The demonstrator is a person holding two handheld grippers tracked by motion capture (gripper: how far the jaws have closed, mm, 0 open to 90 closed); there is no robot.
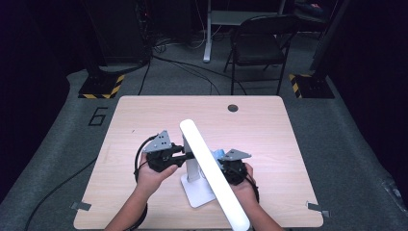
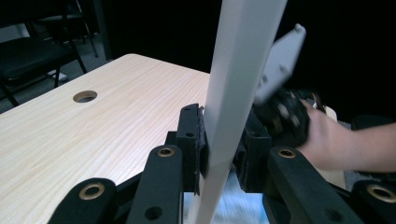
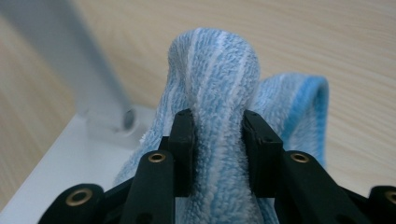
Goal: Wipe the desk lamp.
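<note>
A white desk lamp stands near the table's front edge, its long head bar [image 1: 211, 173] slanting over its flat base [image 1: 198, 195]. My left gripper [image 1: 188, 156] comes in from the left and is shut on the lamp's upright stem [image 2: 233, 93], both pads pressed against it [image 2: 223, 144]. My right gripper [image 3: 218, 140] is shut on a bunched blue-and-white striped cloth [image 3: 219, 84], held just over the lamp base [image 3: 70, 163] beside the stem [image 3: 79, 70]. A bit of the cloth [image 1: 220, 154] peeks out from under the head bar, which hides the right fingertips from above.
The light wooden table [image 1: 144, 115] has a round cable hole [image 1: 233, 108] at the back. Behind it stand a black folding chair [image 1: 260, 43] and two stands on hazard-striped bases [image 1: 101, 89]. Cables trail across the grey floor.
</note>
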